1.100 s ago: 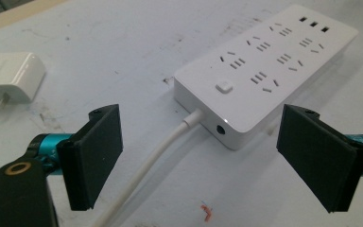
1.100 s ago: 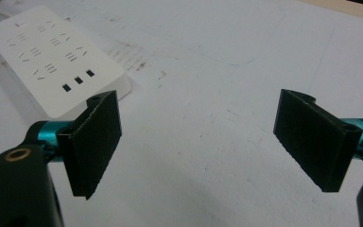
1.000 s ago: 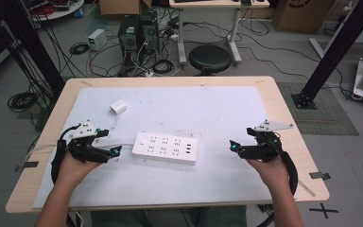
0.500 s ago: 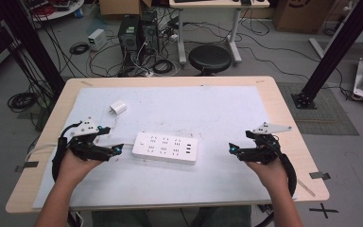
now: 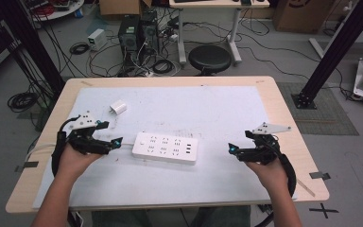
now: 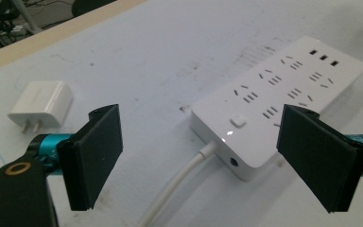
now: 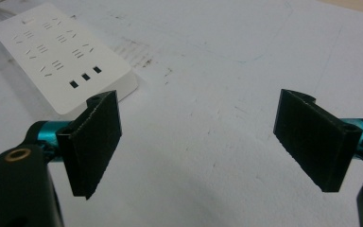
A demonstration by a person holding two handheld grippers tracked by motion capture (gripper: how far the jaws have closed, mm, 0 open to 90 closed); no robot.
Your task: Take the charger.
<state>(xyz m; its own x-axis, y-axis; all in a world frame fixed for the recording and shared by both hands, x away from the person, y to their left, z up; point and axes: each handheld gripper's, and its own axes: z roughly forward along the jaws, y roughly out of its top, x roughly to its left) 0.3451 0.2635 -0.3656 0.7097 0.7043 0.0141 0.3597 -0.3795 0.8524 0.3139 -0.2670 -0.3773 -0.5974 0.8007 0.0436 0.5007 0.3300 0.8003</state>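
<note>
Right now both tools sit low over the white mat [image 5: 217,109], one at each side of the power strip [image 5: 165,148], which lies flat at centre frame in the high view, long axis running left-right. Left gripper [image 5: 115,143] at mid-left of the high view, tips just beside the strip's cord end; jaws spread wide, holding nothing. In the left gripper view the strip [image 6: 279,101] lies between the two black pads, its switch end and white cord [image 6: 177,189] pointing toward the camera, so the approach looks lined up on that end, probably to steady or grab it. Right gripper [image 5: 231,149] at mid-right of the high view, near the strip's USB end but apart from it; jaws also spread, empty. In the right gripper view the strip [image 7: 61,59] sits upper left, outside the pads, with bare mat between them, so this hand looks like it is waiting or not yet aimed. Small white charger plug [image 5: 118,107] lies on the mat at upper left of the high view, well apart from both tools; in the left gripper view it [image 6: 41,103] shows at left, prongs toward the lower left. Likely the piece meant to go into a socket, though nothing touches it yet. Strip lying socket-face up suits that.
</note>
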